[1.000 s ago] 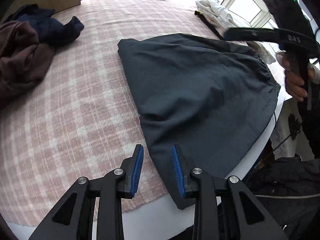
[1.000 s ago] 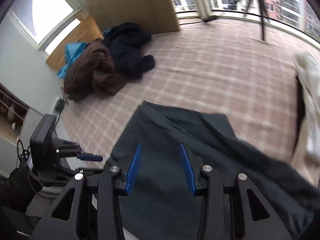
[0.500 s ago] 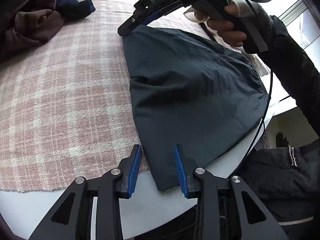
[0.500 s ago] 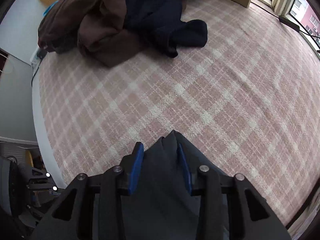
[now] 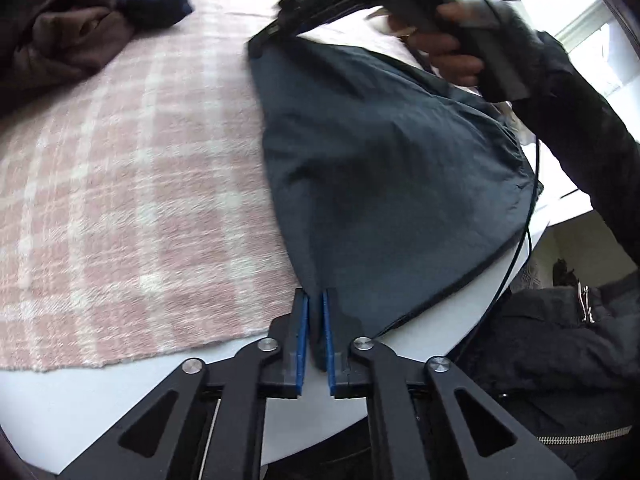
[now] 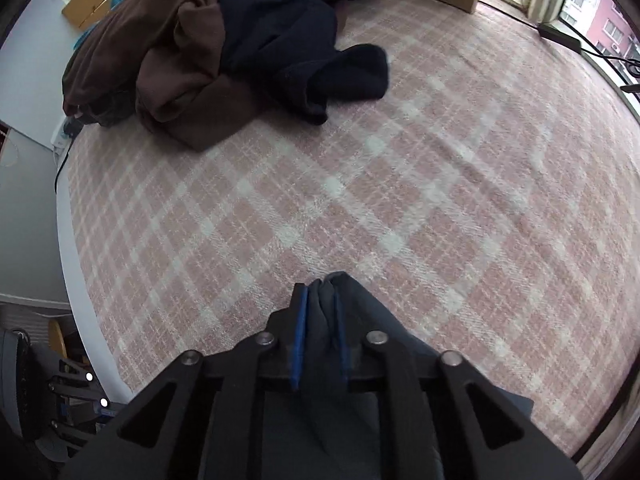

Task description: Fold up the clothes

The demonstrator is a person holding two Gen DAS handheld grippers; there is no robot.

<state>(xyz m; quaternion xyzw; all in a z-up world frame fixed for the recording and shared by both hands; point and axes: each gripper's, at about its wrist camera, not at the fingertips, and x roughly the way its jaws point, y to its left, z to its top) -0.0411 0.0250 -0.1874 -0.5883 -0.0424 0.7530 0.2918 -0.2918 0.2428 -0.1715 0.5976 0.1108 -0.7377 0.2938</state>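
Observation:
A dark grey garment (image 5: 384, 168) lies on the pink plaid blanket (image 5: 132, 200) by the table's near edge. My left gripper (image 5: 315, 300) is shut on the garment's near corner. My right gripper (image 6: 320, 300) is shut on the garment's far corner (image 6: 334, 280), with the cloth bunched between the blue pads. In the left wrist view the right gripper (image 5: 264, 42) reaches in from the upper right and holds that far corner.
A brown garment (image 6: 160, 48) and a dark navy garment (image 6: 304, 40) lie heaped at the blanket's far side. The white table edge (image 5: 132, 392) runs under my left gripper. A dark jacket (image 5: 560, 340) hangs at the right.
Both grippers have shut: the left on the garment's near corner, the right on its far corner. The left gripper has moved forward onto the cloth.

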